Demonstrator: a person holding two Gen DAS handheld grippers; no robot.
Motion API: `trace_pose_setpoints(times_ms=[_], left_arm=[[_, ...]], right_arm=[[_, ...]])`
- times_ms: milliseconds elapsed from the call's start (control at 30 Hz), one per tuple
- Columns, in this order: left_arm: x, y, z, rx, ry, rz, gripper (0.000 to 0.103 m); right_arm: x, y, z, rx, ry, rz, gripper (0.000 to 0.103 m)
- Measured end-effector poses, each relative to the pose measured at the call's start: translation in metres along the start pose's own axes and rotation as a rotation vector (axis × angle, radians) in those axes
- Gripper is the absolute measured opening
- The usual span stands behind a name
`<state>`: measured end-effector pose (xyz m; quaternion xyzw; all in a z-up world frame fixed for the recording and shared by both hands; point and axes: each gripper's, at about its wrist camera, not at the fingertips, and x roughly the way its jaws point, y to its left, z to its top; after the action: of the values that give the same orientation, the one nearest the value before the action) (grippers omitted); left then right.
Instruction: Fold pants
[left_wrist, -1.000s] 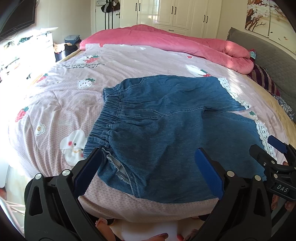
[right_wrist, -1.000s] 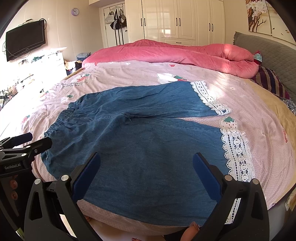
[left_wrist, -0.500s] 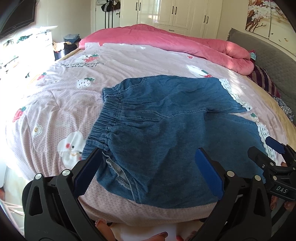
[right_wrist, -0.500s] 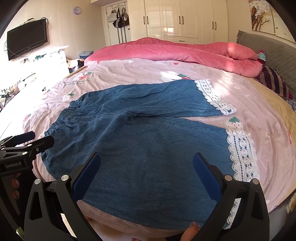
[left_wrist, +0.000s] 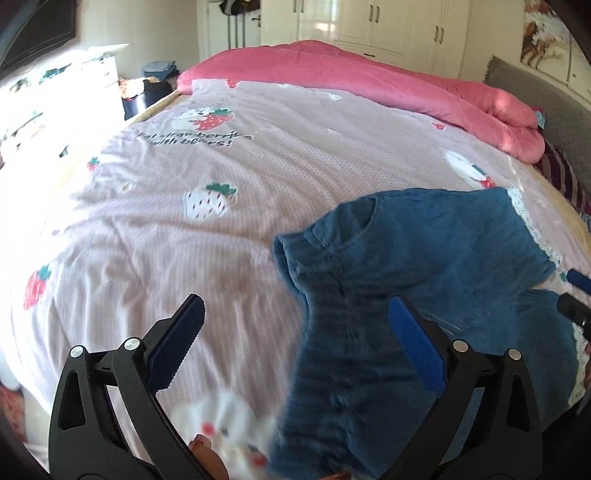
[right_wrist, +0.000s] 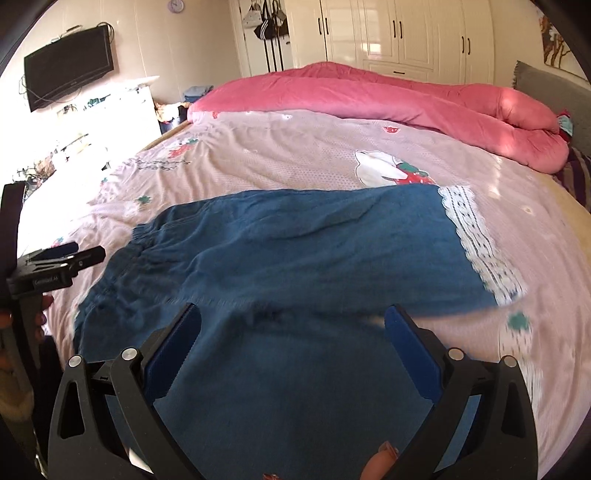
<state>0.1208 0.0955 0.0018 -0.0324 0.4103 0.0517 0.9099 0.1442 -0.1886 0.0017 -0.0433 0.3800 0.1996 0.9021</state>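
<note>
Both tongs stand wide apart and hold nothing. The left gripper (left_wrist: 295, 343) hangs over the near left part of the bed, its left finger above bare bedspread (left_wrist: 155, 229) and its right finger above denim. The right gripper (right_wrist: 291, 347) hangs over the middle of the pants (right_wrist: 295, 251), both fingers above blue cloth; whether they touch it cannot be told through the blur.

The pants lie flat on the pink bedspread near the front edge of the bed. Their long axis runs left to right across both views: the gathered waistband (right_wrist: 122, 266) points toward the left gripper, and the lace cuffs (right_wrist: 476, 240) point to the right. One leg lies farther back, the other nearer and partly under the right gripper. In the left wrist view the waistband end sits ahead and to the right of the left gripper, so that tool is off to the side of the cloth and not centred on it. A rolled pink duvet (right_wrist: 406, 96) lies well behind, along the far side of the bed.

Judging by this layout, the left gripper is nearer the waistband and the right gripper is nearer the legs and cuffs. A lengthwise fold would probably call for each to take the near edge at its own end.
</note>
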Motion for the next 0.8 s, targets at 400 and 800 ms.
trace_pose_setpoints(times_ms=[400,800], left_arm=[[0.056,-0.011,0.040,0.143,0.055,-0.080,0.094],[0.098,-0.016,0.042,0.237,0.100,-0.091,0.031]], right_arm=[[0.060,-0.007,0.053,-0.079,0.062,0.038,0.099],[0.125,0.019,0.101,-0.263,0.125,0.049,0.099]])
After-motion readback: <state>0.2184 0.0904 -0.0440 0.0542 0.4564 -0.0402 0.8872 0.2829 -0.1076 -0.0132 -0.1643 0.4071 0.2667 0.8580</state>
